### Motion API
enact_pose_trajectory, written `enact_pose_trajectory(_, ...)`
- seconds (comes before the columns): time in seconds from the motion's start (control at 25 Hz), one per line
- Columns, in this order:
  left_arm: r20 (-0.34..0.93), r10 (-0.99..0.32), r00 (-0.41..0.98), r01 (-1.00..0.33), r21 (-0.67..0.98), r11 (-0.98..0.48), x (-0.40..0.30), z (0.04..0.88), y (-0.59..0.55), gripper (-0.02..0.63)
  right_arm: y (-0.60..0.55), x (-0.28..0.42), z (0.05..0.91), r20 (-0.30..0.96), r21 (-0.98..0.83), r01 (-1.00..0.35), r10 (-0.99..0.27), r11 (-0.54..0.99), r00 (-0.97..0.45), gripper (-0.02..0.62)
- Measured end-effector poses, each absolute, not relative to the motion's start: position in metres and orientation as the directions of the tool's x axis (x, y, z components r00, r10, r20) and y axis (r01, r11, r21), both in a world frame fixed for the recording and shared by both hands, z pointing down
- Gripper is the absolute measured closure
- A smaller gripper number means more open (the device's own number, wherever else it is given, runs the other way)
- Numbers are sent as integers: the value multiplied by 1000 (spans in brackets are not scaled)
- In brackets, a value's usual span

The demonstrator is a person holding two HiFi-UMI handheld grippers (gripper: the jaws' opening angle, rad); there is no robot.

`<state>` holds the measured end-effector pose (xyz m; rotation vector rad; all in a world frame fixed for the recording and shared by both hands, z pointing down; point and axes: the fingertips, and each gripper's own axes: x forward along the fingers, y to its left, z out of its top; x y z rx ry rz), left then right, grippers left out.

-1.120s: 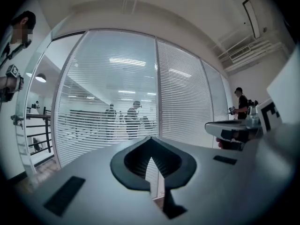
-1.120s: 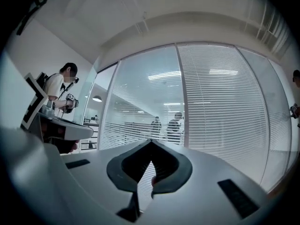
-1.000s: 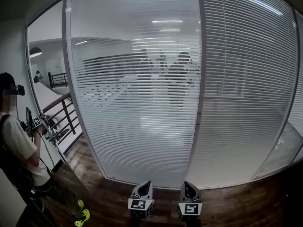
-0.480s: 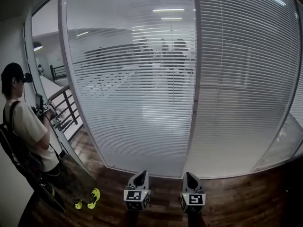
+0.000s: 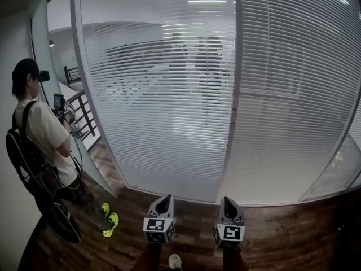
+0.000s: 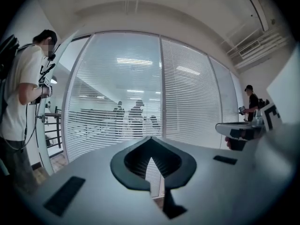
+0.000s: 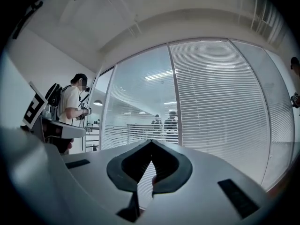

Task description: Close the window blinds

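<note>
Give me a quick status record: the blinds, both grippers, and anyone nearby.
left blind panel: lowered, slats partly open, dim figures visible through it
right blind panel: lowered, looks more opaque
left gripper: jaws together, empty, low in front of the blinds, touching nothing
right gripper: jaws together, empty, beside the left one
person: stands at far left, wearing a backpack
blind control: none made out

1. Dark plank floor (image 5: 282, 236) along the base of a curved glass wall (image 5: 338, 168), split by pale mullions (image 5: 236, 95).
2. Black railing (image 5: 84, 114) at far left, beside a plain white wall (image 5: 8, 66).
3. Long ceiling lights (image 5: 206, 1) high up, possibly only reflections in the glass.
</note>
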<state>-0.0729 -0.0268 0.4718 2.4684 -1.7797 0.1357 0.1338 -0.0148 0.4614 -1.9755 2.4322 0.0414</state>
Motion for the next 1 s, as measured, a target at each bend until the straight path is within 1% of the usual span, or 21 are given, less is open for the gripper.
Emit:
enact_pose_trajectory(0.08, 121, -939, 321, -947, 15, -322, -72, 472, -32, 606, -20, 132, 465, -16, 13, -980, -980, 199, -199, 594)
enact_pose_trajectory(0.16, 116, -937, 329, -943, -2, -332, -73, 475, -43, 606, -30, 130, 468, -35, 25, -981, -981, 192, -192, 595)
enact_pose_trajectory(0.36, 108, -936, 336, -941, -2, -339, -80, 478, -60, 606, -46, 117, 474, -24, 126, -983, -990, 134, -138, 594)
enact_pose_trajectory(0.64, 105, -921, 374, -926, -6, -377, -81, 487, -134, 606, -115, 113, 472, -34, 95, -990, -993, 105, -109, 594)
enact_pose_trajectory(0.84, 105, -905, 413, -910, 9, -414, -99, 483, -131, 606, -105, 89, 472, 2, 79, -995, -998, 69, -69, 594)
enact_pose_trajectory(1.0, 84, -887, 453, -891, 12, -454, -79, 504, -187, 606, -156, 106, 498, 0, 99, -994, -999, 37, -37, 595)
